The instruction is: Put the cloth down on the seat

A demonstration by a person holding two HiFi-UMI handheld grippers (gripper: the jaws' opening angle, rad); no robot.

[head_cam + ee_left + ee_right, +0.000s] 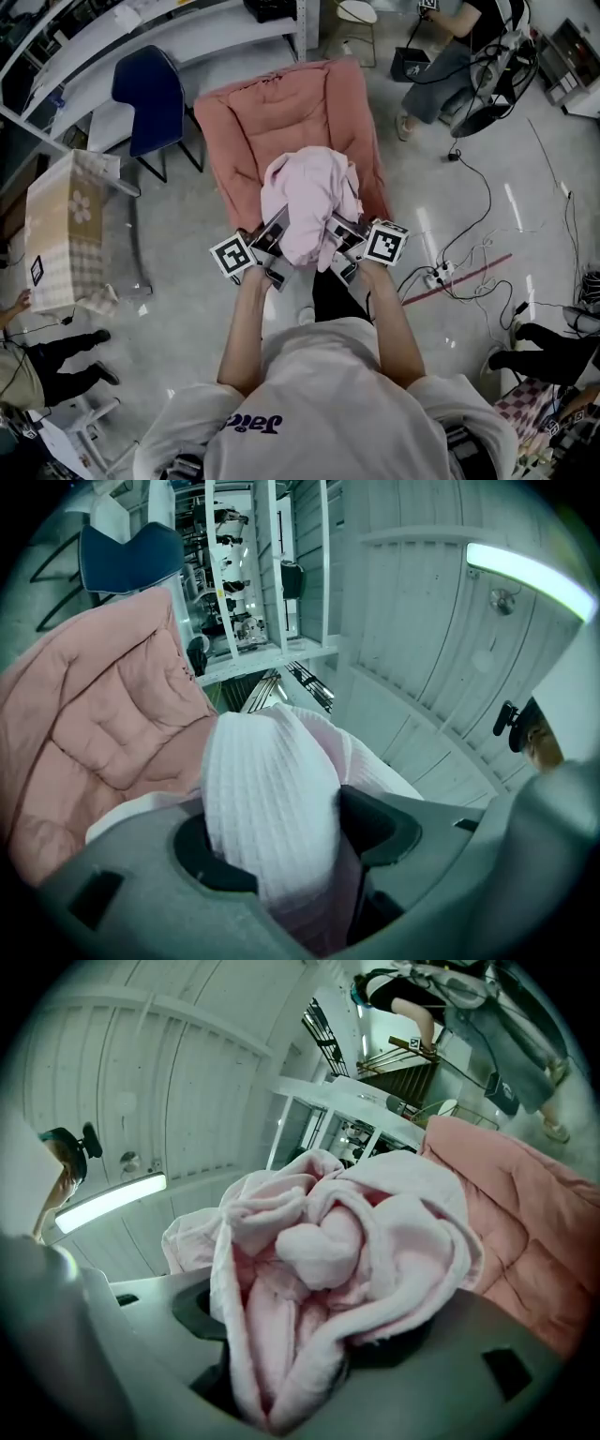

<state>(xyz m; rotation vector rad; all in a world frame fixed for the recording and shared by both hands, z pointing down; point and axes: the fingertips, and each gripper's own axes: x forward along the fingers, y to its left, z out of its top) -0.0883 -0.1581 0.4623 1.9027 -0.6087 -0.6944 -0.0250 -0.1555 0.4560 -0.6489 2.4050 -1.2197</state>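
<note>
Head view first: one pink cloth [314,202], bunched, carried between two grippers over the front of the one pink padded seat [272,112]; whether its underside touches the cushion, can't tell from up here. The left gripper [275,234] and the right gripper [342,236] come in from either side, each jaw pair buried in fabric. Also one blue chair [148,89] behind the seat, one patterned box [66,225] off to the left, and a seated person [450,56] at top right. Over to the left gripper view: the jaws stand wide yet are packed with a thick ribbed fold of cloth [267,799], pads pressing it. The seat [94,733] fills the left, the blue chair [127,555] shows above it, and a ceiling light [534,569] that the head view lacks. Right gripper view: jaws wide too, clamped on a crumpled wad of cloth [328,1260], with the seat [525,1213] at right; no blue chair here.
</note>
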